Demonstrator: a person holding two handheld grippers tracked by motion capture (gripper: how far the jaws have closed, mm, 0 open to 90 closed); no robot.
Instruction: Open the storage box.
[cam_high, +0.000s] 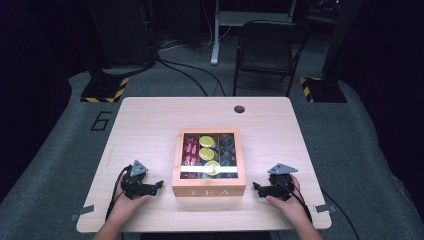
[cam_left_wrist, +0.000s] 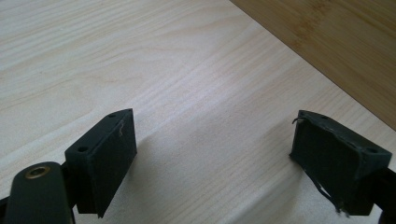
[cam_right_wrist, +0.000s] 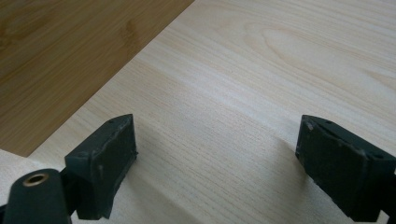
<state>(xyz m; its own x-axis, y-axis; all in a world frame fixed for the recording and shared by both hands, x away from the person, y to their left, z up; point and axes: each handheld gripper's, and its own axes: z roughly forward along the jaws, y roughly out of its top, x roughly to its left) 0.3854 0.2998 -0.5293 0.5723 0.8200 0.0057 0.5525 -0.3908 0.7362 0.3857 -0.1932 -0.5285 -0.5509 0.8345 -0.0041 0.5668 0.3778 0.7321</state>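
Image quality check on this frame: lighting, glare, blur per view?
High view: soft and low in detail; table lit, surroundings nearly black; a glare strip crosses the clear lid of the tea box. Left gripper view: even light, sharp wood grain, soft shadows beside the open left gripper. Right gripper view: similar, grain crisp, faint shadows under the open right gripper, box wall darker at top left.

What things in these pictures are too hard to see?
- Tea box, high view: the packets under its window lid are too small to name; reflected glare crosses the front ones.
- Tea box side, left gripper view: cut off by the frame edge.
- Tea box side, right gripper view: likewise cut off.
- Chair, high view: lost in darkness.
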